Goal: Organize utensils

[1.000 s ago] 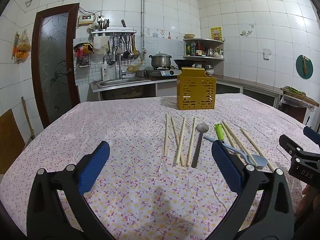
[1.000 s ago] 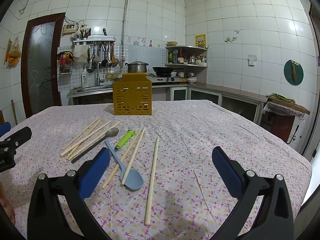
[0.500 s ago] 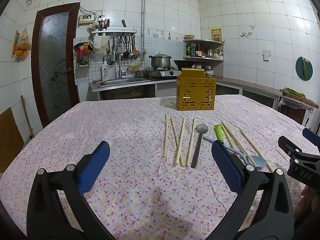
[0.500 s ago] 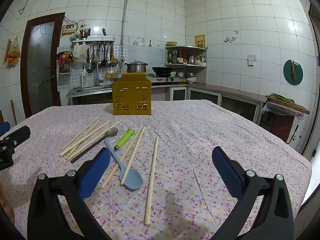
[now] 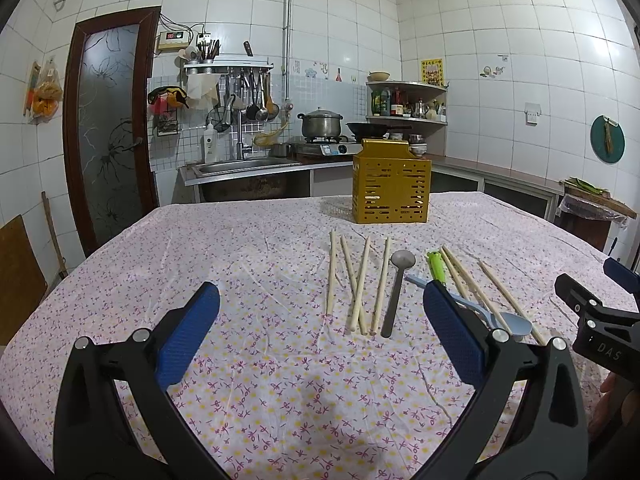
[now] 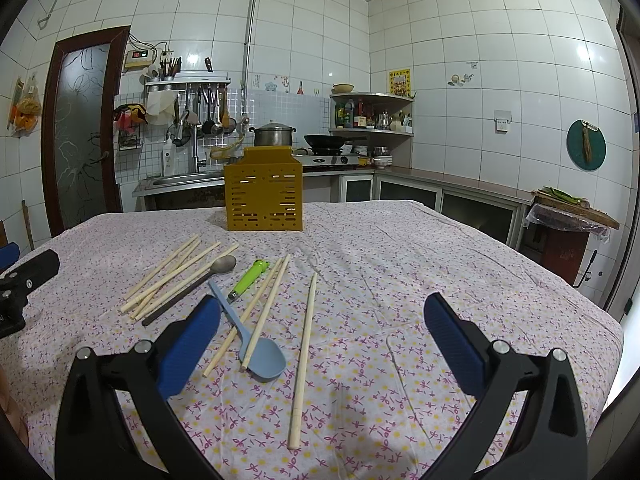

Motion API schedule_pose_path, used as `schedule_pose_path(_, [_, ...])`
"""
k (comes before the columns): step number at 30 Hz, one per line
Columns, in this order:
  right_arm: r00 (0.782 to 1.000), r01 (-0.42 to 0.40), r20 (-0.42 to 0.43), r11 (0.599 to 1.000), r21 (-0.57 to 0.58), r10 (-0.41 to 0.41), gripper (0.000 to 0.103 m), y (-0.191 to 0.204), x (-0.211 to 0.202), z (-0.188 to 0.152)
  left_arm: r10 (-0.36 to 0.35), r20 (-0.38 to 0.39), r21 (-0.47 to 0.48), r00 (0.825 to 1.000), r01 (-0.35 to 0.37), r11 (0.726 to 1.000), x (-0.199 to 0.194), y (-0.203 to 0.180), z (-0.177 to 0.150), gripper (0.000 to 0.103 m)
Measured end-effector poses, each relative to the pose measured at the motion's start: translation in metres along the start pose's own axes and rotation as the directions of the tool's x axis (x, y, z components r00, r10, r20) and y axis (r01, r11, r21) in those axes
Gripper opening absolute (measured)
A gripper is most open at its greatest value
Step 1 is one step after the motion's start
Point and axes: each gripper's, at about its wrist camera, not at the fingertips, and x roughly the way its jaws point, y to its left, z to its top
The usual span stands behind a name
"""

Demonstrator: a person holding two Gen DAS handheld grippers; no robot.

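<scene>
Utensils [image 6: 256, 312] lie ahead of both level, wide-open claws.

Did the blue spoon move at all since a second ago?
No. In the right wrist view the blue spoon still lies under the same chopsticks, the same way off from the yellow utensil holder.

right gripper [image 6: 322, 340]: wide apart, empty, above tablecloth [image 6: 400, 280] | yellow holder [image 6: 264, 194]: upright, far side | nearer than holder: chopsticks [image 6: 172, 276], metal spoon [image 6: 192, 286], green-handled tool [image 6: 248, 279], blue spoon [image 6: 256, 344] | single chopstick [image 6: 304, 356]: rightmost
</scene>
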Motion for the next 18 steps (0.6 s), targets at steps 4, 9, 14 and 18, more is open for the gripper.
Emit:
schedule_pose_path(4, [1.0, 0.0, 0.0, 1.0, 0.0, 0.0, 0.099, -0.0007, 0.0003, 0.0003, 0.0, -0.002, 0.001, 1.0, 0.0, 1.0, 0.0002, 0.0001, -0.0001, 0.098])
schedule_pose_path(9, [1.0, 0.001, 0.0, 1.0, -0.002, -0.001, 0.099, -0.001, 0.0005, 0.0, -0.001, -0.001, -0.001, 1.0, 0.001, 1.0, 0.0001, 0.0004, -0.0004, 0.098])
schedule_pose_path(14, [1.0, 0.0, 0.001, 1.0, -0.001, 0.0, 0.099, 0.0, 0.0, -0.0008, -0.001, -0.001, 0.0, 1.0, 0.001, 1.0, 0.0001, 0.0008, -0.0009, 0.098])
schedule_pose_path(18, [1.0, 0.001, 0.001, 1.0, -0.002, -0.001, 0.099, -0.001, 0.0005, -0.0005, -0.001, 0.0, -0.001, 1.0, 0.001, 1.0, 0.0, 0.001, -0.0009, 0.098])
